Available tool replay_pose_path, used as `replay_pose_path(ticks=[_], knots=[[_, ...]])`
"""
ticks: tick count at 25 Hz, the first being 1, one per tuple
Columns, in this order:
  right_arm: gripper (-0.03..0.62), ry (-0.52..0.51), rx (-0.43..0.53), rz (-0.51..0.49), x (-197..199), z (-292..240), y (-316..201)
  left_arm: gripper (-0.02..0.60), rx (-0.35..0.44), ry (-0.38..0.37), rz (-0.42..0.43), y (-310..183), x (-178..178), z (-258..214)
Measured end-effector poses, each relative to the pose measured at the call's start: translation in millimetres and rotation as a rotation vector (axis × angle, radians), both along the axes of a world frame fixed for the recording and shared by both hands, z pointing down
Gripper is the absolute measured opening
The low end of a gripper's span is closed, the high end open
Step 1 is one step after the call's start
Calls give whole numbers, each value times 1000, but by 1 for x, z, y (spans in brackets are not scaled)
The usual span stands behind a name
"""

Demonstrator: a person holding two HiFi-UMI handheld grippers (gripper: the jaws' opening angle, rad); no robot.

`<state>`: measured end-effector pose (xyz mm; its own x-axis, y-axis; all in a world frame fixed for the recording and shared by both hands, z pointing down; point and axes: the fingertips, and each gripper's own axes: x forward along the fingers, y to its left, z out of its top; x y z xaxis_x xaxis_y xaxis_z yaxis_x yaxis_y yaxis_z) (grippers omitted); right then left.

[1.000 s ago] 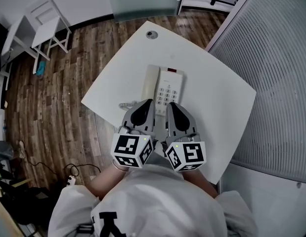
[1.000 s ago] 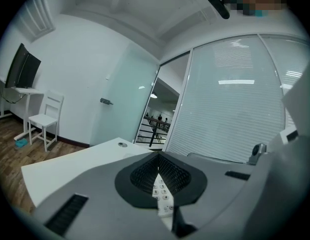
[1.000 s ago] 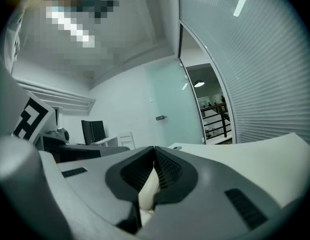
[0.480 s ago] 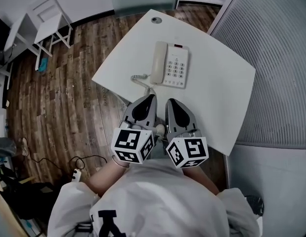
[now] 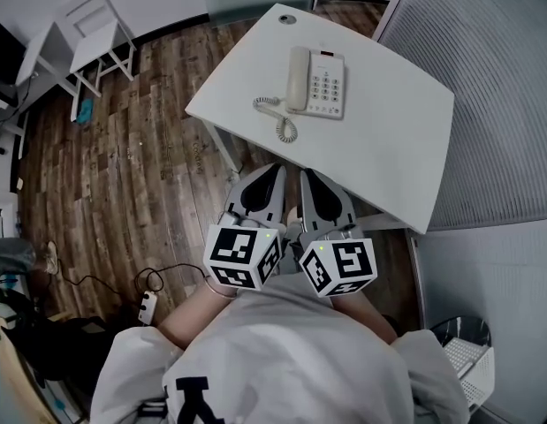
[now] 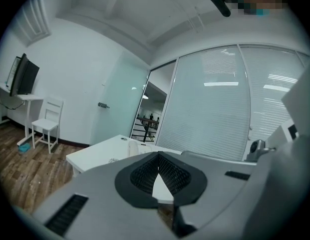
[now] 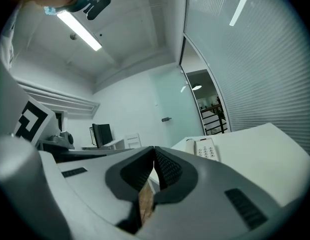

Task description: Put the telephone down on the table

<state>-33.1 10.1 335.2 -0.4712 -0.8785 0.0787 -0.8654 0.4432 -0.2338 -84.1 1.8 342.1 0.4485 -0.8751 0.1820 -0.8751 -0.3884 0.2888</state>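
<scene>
Since a second ago both grippers have backed off the table (image 5: 392,162). They were over its near edge right at the telephone (image 5: 315,81); now they hang over the wood floor (image 5: 132,175), well apart from the phone. The phone has not shifted: it lies flat on the table, handset on its cradle, coiled cord (image 5: 279,120) trailing toward the table's left edge.

Left gripper (image 5: 277,170): jaws closed tip to tip, nothing between them. Right gripper (image 5: 304,175): the same, closed and empty. They sit side by side, both pointing toward the table.

The head view alone shows the full layout and the cord. The right gripper view shows the phone's keypad side-on, plus a dark monitor (image 7: 100,133) on a far desk. The left gripper view catches only a sliver of the phone behind its own jaws, with a white chair (image 6: 46,126) by the wall.

Around: a power strip (image 5: 148,306) on the floor and a bin (image 5: 466,353) at lower right. Nothing lies between grippers and phone.
</scene>
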Motion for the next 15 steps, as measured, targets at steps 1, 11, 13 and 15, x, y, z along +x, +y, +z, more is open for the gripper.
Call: replay_pose_path(ticks=[1,11,13,15], knots=[[28,5,1,-2,-2,0,6,5,-4,2,3,6,-1,1],[28,32,16,6,-8,-1,35,5,-29,28,22,33,-5,8],[28,26,18,13,-5,-2,39,5,-28,36,31,36,-2,7],[28,30,20,9,-5,0,43,5,-23,35,39,38,3,7]])
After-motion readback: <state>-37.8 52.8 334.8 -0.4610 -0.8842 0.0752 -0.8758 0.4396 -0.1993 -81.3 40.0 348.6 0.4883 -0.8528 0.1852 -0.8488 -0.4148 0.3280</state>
